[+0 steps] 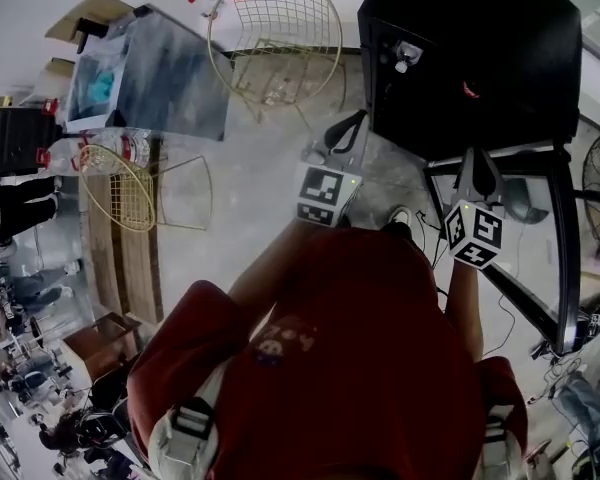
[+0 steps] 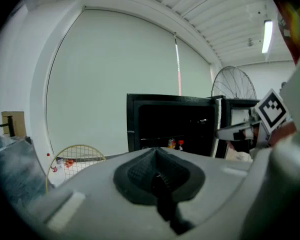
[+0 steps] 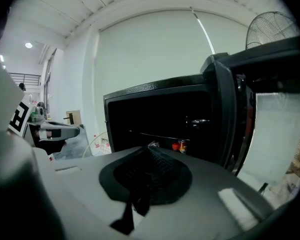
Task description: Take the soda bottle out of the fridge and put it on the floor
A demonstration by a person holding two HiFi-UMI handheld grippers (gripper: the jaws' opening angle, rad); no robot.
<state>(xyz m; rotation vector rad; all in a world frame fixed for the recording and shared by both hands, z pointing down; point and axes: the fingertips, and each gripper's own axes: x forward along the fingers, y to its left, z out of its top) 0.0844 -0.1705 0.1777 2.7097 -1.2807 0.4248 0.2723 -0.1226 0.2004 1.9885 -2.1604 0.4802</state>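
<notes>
Soda bottle, small and red-capped [image 3: 176, 146], stands on a shelf inside the open black fridge [image 3: 160, 119], its door [image 3: 230, 114] swung right. Gold wire chairs [image 1: 275, 28] stand left of it. Left gripper [image 2: 155, 153] and right gripper [image 3: 149, 149], jaws together, hold nothing and remain outside the fridge.
</notes>
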